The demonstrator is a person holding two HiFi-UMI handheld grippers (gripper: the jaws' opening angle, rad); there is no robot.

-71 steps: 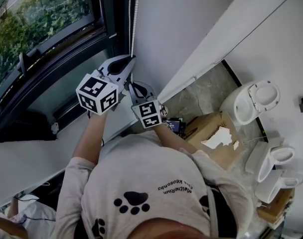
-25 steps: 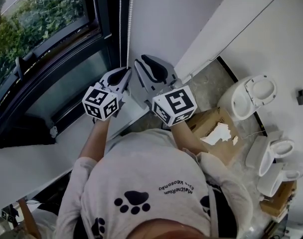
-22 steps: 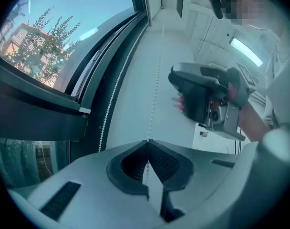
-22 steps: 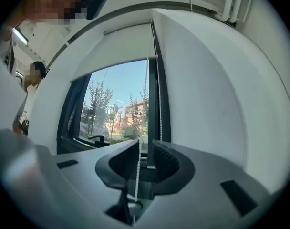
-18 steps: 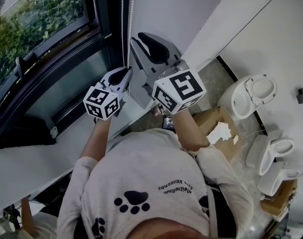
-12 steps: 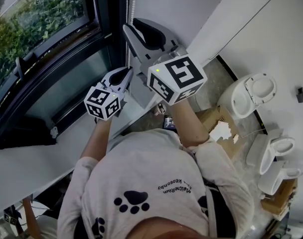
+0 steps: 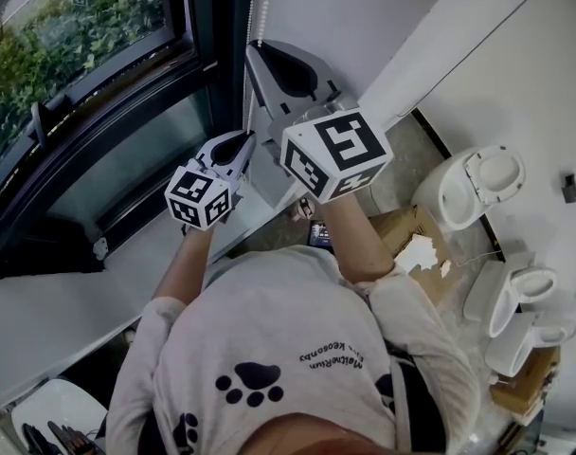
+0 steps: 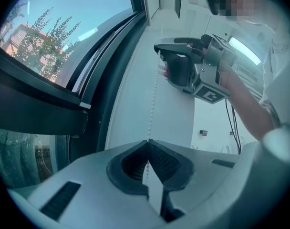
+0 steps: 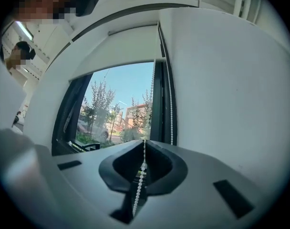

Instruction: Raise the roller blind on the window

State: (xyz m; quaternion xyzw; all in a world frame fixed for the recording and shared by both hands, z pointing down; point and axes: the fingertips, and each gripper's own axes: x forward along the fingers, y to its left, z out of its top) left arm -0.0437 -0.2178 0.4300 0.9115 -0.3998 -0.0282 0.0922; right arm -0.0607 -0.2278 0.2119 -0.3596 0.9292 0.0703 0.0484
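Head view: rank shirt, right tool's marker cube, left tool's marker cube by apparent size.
1. shirt
2. right tool's marker cube, likely because it is nearer the camera
3. left tool's marker cube

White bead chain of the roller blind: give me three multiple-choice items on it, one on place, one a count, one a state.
1. Which grips the white bead chain higher up? A the left gripper B the right gripper C both level
2. How many chain strands hang by the dark window frame? A four B one C two
3. The right gripper's jaws are: A shut on the chain B wide open C shut on nothing
Key: 1 B, the left gripper view shows it above the left one. 2 C, two strands show in the right gripper view. 3 A, they have just been closing and now pinch the beads.
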